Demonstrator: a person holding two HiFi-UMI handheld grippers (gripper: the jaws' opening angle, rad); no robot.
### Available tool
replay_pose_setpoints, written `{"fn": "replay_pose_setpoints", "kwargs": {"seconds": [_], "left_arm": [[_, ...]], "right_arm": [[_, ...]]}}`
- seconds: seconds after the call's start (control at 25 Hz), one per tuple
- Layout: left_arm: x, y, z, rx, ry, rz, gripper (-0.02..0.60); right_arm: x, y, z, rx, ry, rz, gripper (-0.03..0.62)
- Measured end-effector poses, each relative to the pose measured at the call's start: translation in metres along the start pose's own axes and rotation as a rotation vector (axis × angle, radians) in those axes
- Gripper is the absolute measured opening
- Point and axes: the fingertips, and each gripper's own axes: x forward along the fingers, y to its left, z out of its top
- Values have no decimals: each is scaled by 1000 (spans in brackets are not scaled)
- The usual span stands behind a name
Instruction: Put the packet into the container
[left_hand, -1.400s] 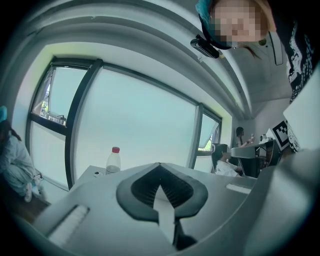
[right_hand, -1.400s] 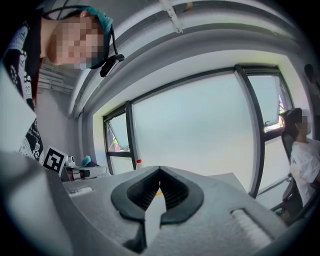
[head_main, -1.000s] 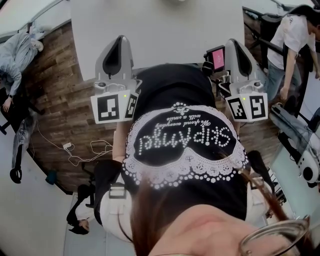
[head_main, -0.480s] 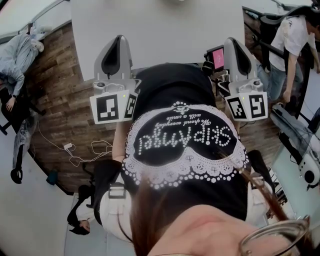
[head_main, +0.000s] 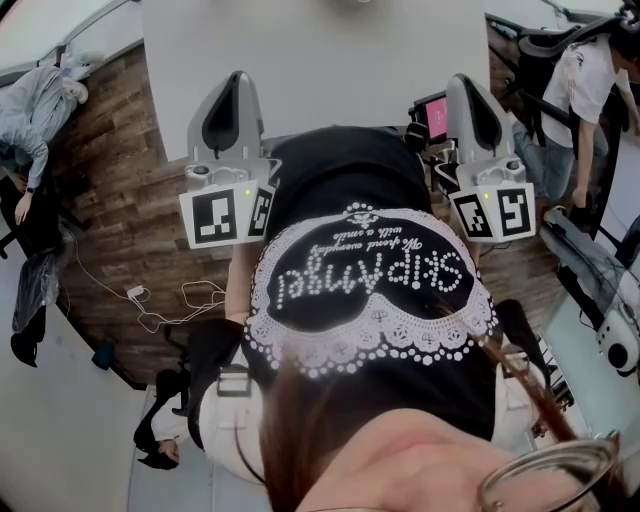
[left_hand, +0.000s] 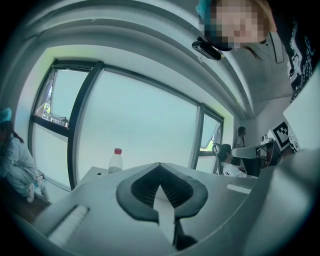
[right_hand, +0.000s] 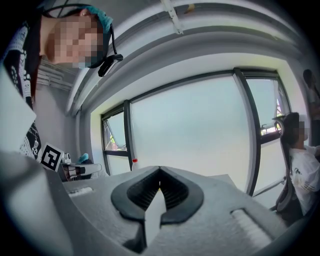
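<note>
Both grippers are held out level in front of the person's chest, toward the edge of a white table (head_main: 300, 60). The left gripper (head_main: 238, 80) has its jaws closed tip to tip with nothing between them, and the left gripper view shows this plainly. The right gripper (head_main: 462, 82) is the same, shut and empty. The packet and the container show in none of the views.

Each gripper carries a marker cube printed with black-and-white squares, the left cube (head_main: 225, 215) and the right cube (head_main: 495, 212), each with a small green light on top. The person's black shirt (head_main: 360, 280) bears a large studded word, upside down from the head view. It seems to read "skipAngel", and the script lines above it are too small to read.

A small pink screen (head_main: 436, 115) sits beside the right gripper. White cables (head_main: 180, 300) lie on the wooden floor (head_main: 130, 230). Past the left jaws a clear bottle with a red cap (left_hand: 115, 162) stands on the table before a wide window (left_hand: 135, 125) — its label cannot be read.
</note>
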Motion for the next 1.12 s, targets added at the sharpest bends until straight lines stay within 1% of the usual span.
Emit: {"fn": "replay_pose_setpoints", "kwargs": {"seconds": [0.8,1.12], "left_arm": [[-1,-1,0,-1,-1,6,2],[0,-1,1,4,-1,5,2]], "right_arm": [[-4,-3,1,-1,-1,-8,3],[-5,-2,-3,-30,21,-10,3]]}}
